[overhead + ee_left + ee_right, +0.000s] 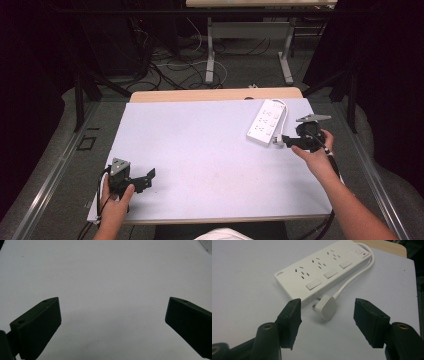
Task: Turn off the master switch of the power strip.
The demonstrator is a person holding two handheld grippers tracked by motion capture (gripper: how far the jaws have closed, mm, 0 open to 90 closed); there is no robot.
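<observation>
- Our right gripper point(327, 307) hovers at the far right of the table point(200, 150), jaws spread wide and holding nothing, aimed at the plug point(325, 307).
- The plug lies flat on the table just near of the power strip point(322, 272), its pins pointing toward the strip's near long edge, close to it.
- The cord point(354, 275) curves from the plug around the right side of the strip up to its far end, where the master switch point(360, 251) sits.
- We judge the plug light, rigid and smooth: hard plastic that may slip if pinched on a rounded corner.
- The best hold looks to be across its two flat sides, well back from the pins, so the pins stay free.
- The cord is springy and will tug the plug back as we lift; the strip is light enough to slide on the table if we pull hard.
- Our left gripper point(112, 315) rests at the near left, well apart from the strip, jaws released over bare table.
- In the high view the strip point(265, 121) lies at an angle near the far right corner.
</observation>
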